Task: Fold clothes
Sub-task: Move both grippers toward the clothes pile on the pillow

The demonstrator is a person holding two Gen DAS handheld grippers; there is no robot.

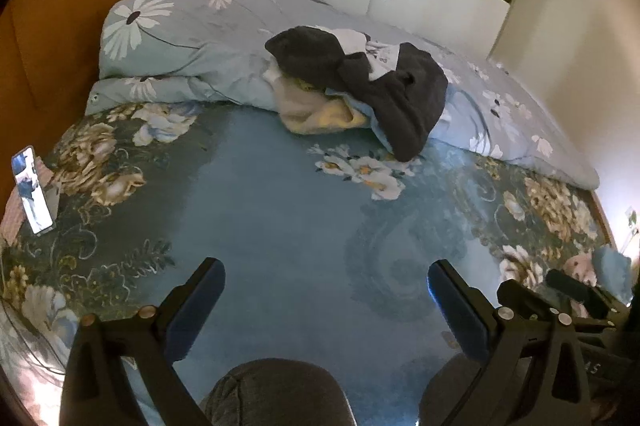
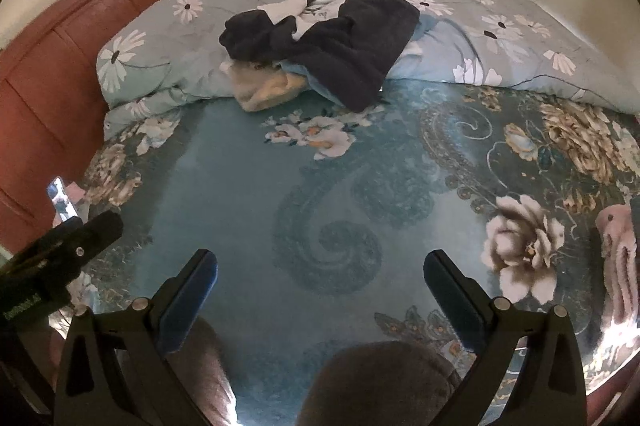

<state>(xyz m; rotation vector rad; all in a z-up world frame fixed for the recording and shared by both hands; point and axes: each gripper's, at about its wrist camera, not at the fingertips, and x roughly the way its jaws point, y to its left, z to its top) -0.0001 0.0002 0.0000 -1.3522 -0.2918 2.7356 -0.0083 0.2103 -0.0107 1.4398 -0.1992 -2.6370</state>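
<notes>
Two grippers, left [image 1: 326,276] and right [image 2: 320,266], hang wide open and empty above the sheet [image 1: 280,209]. Well ahead of both, crumpled clothes [image 1: 360,81], dark fleecy over pale yellow, lie heaped against the quilt [image 1: 192,37]. Judged step: reaching; folding needs one garment drawn onto the flat sheet.

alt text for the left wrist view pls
Left gripper, jaws open and empty, hovers over a blue floral bed sheet. A pile of unfolded clothes, topped by a dark garment, lies farther off against a daisy-print quilt; a phone is propped at left.
</notes>
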